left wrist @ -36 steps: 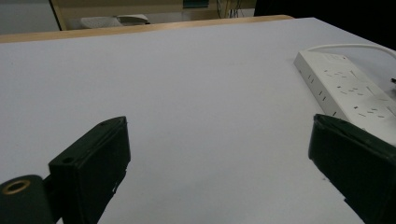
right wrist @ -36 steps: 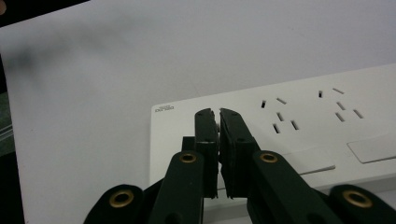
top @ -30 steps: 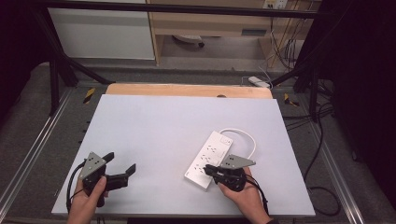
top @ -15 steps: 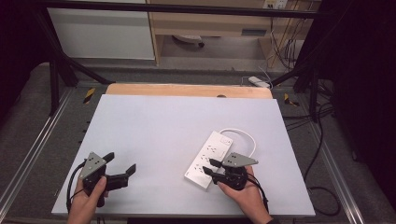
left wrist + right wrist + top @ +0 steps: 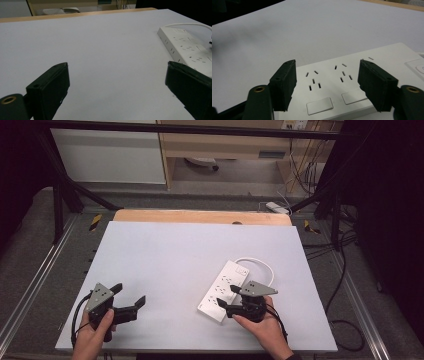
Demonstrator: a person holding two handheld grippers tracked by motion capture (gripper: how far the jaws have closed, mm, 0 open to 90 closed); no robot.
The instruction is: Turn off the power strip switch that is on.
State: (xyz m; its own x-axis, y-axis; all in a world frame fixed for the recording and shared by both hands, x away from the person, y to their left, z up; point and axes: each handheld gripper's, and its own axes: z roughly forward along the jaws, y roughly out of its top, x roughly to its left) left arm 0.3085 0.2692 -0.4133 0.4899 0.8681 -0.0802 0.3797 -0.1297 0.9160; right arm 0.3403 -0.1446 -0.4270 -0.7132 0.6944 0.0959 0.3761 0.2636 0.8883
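Lying just beneath right gripper [image 5: 231, 298] (jaws just opening, nothing between): power strip [image 5: 220, 287]

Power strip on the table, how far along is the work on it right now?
Done: the white power strip lies flat on the table, its cord looped behind it. In hand: the right gripper sits over its sockets and switches; its jaws have just been opening and grip nothing. The left gripper rests open, apart from the strip. Left: no plug is in any socket; what follows can't be told.
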